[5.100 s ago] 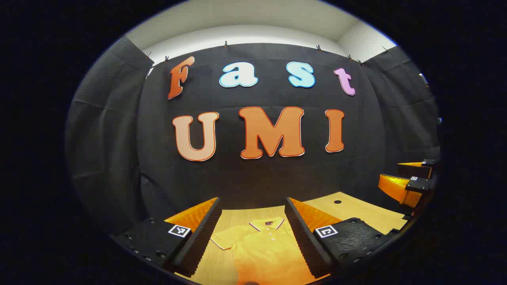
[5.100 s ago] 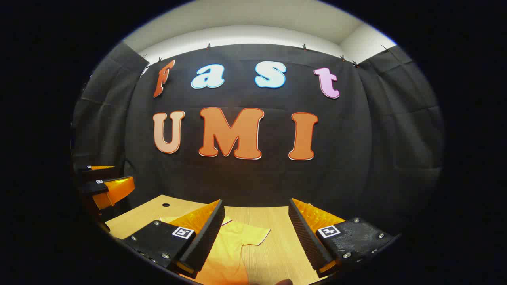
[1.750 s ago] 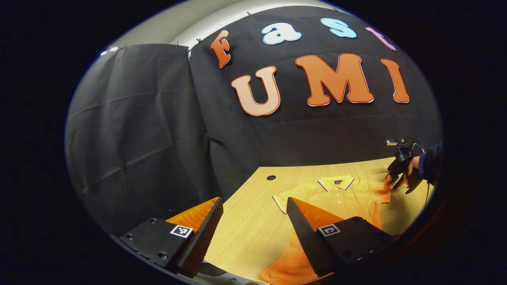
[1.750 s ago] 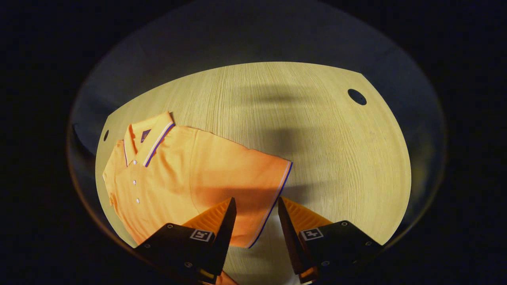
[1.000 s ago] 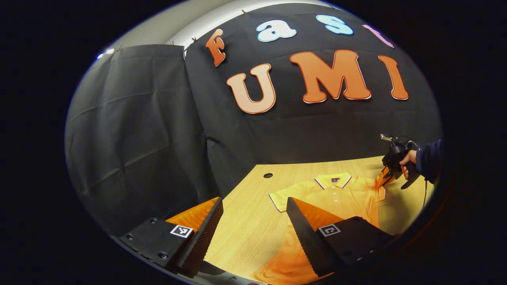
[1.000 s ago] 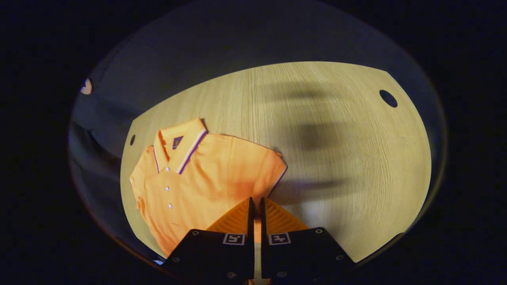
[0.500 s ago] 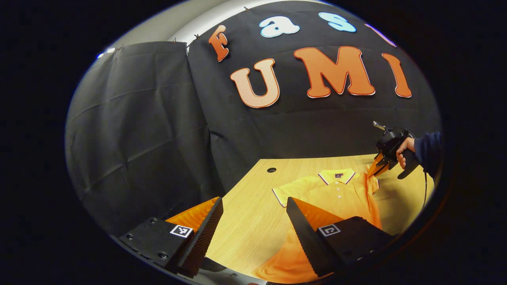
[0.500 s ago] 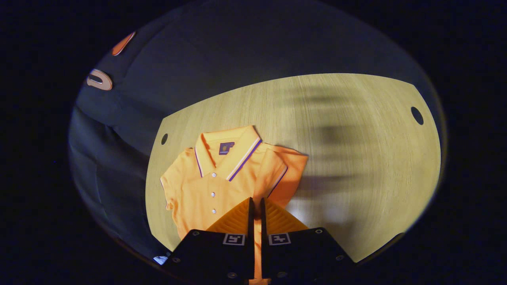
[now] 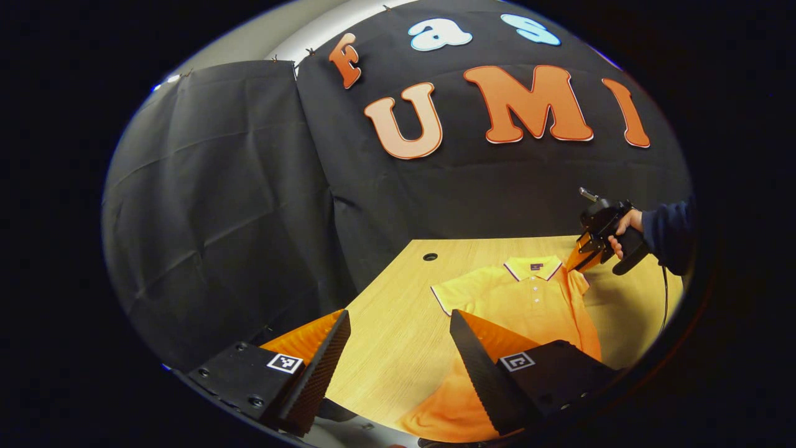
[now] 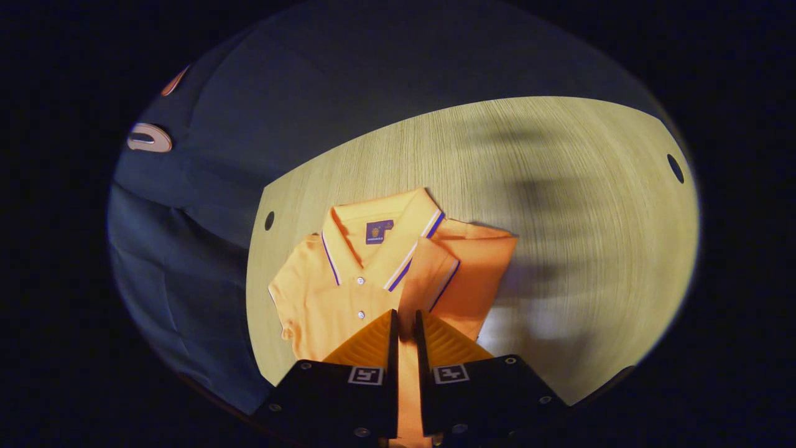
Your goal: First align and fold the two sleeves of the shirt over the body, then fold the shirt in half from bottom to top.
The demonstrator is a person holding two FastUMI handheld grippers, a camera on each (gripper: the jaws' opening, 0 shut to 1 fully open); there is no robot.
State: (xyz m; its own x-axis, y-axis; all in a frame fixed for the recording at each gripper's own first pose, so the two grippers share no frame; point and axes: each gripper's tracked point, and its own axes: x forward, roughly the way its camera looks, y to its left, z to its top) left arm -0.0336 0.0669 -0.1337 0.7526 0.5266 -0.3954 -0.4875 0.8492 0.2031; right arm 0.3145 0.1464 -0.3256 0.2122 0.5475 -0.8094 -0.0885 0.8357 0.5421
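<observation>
Our right gripper (image 10: 404, 326) is clamped on the shirt's right sleeve (image 10: 429, 283), both fingers pressing the cloth between them. Since half a second ago we have carried that sleeve farther in over the shirt (image 10: 339, 298): its striped cuff now lies just beside the collar (image 10: 379, 239), and the fold at the shoulder shows broader on the tabletop (image 10: 559, 205). In the left gripper view, the right gripper (image 9: 583, 258) has risen and moved nearer the collar (image 9: 532, 267), held by a hand (image 9: 622, 227) in a dark sleeve (image 9: 668, 233).

Our left gripper (image 9: 398, 354) has its fingers wide apart and holds nothing, much as before. It hovers above the near tabletop (image 9: 385, 311), with the shirt (image 9: 522, 305) lying flat ahead and to its right, the hem (image 9: 435, 417) passing under its right finger. The other sleeve (image 9: 463, 292) is spread out flat, not yet folded.
</observation>
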